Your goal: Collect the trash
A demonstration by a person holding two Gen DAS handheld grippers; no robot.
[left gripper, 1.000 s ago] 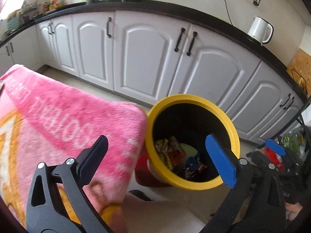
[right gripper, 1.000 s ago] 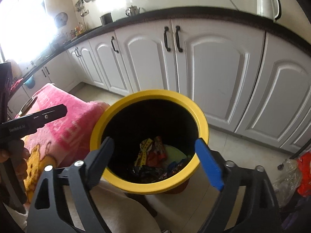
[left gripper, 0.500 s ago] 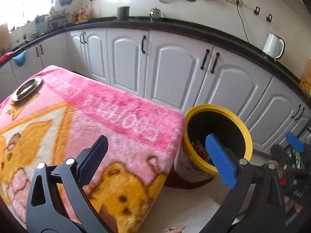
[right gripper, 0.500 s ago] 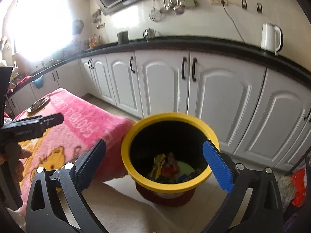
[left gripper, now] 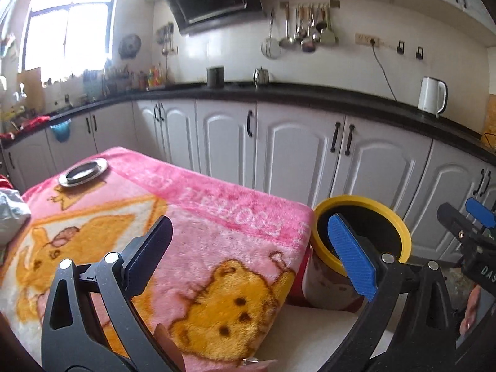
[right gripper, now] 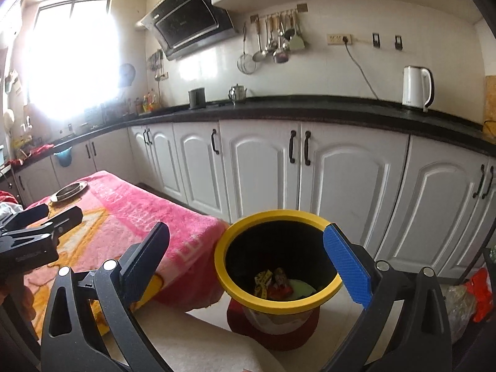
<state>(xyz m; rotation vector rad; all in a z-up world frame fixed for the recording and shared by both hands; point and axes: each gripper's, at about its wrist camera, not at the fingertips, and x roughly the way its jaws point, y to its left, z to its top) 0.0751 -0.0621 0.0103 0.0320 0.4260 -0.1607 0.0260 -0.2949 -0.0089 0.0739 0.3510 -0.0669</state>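
Yellow-rimmed bin (right gripper: pixel 245 297) holds wrappers (right gripper: pixel 272 282); both tools empty, spread.

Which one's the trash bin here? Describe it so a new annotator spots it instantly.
Start at the run of white cabinets under the black countertop. On the floor in front, beside the corner of the pink blanket-covered table, stands the trash bin. Its bright yellow rim, black inside and wrappers at the bottom mark it out.
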